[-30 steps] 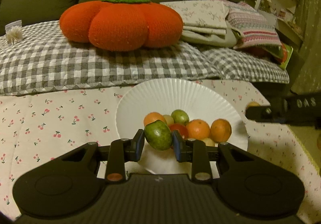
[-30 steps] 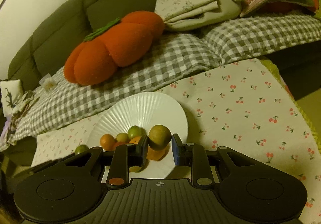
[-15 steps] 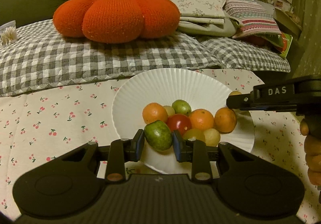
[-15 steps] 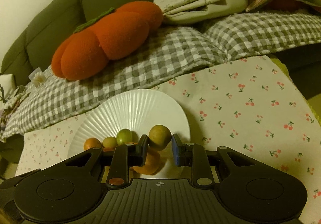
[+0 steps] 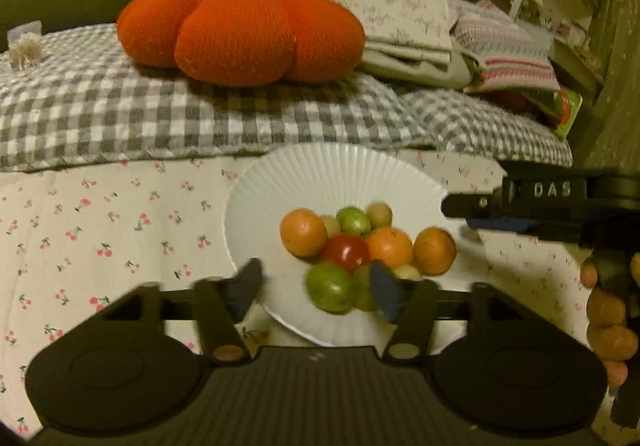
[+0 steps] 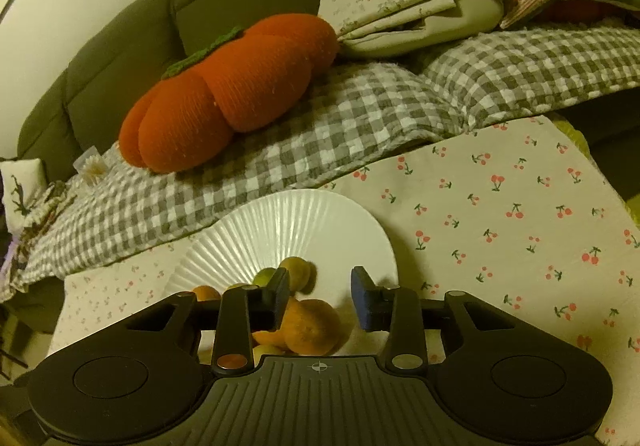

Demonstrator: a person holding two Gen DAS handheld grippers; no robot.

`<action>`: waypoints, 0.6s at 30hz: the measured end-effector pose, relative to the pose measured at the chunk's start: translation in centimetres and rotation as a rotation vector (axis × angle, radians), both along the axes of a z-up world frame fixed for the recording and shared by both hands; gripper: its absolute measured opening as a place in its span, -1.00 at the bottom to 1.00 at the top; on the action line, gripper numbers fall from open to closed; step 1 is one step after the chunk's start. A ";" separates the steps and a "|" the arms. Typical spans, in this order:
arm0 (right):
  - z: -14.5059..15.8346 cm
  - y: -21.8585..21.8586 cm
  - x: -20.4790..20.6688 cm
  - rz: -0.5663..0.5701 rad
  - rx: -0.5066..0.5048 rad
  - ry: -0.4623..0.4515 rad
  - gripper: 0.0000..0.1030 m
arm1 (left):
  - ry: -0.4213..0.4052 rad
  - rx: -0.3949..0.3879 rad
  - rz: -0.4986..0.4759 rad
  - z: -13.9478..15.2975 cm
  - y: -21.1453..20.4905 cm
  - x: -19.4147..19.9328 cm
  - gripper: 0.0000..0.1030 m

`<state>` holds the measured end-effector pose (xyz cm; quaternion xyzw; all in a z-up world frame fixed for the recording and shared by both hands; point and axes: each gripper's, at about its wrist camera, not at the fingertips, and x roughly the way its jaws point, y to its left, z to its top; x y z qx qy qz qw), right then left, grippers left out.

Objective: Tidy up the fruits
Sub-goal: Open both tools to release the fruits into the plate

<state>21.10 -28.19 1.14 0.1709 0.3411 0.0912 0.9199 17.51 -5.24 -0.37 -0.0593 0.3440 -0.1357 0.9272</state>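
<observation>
Jaws of the left gripper, just opened, are spread; a green fruit is left between them, unpinched, on the white plate. Right gripper jaws, also just opened, are parted over oranges on the cherry-print counter.

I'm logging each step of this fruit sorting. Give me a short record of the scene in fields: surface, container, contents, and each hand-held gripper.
surface: cherry-print cloth
container: white ribbed plate
contents: oranges, green fruits, one red fruit, piled together on the plate
left hand-held gripper: jaws have just been opening; green fruit lies between them, pads clear of it
right hand-held gripper: jaws have just been opening; nothing gripped, orange on the plate below
background: orange pumpkin cushion on checked blanket
</observation>
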 end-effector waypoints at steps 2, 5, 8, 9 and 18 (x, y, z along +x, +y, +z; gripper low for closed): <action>0.2 -0.2 -0.2 -0.008 0.014 0.011 -0.33 | -0.007 -0.006 0.005 0.5 0.2 -0.2 0.21; 0.6 -0.2 -0.6 -0.013 0.011 0.026 -0.23 | 0.004 -0.029 0.030 0.9 0.9 -0.3 0.21; 1.2 0.0 -1.2 0.005 0.017 0.019 -0.20 | 0.043 -0.032 0.073 1.2 1.7 -0.2 0.21; 1.4 0.2 -1.5 0.011 0.018 0.016 -0.18 | 0.054 -0.037 0.090 1.3 2.1 -0.2 0.21; 3.7 2.3 -5.4 0.100 -0.068 -0.034 -0.02 | 0.086 -0.020 0.159 2.6 3.1 -2.8 0.21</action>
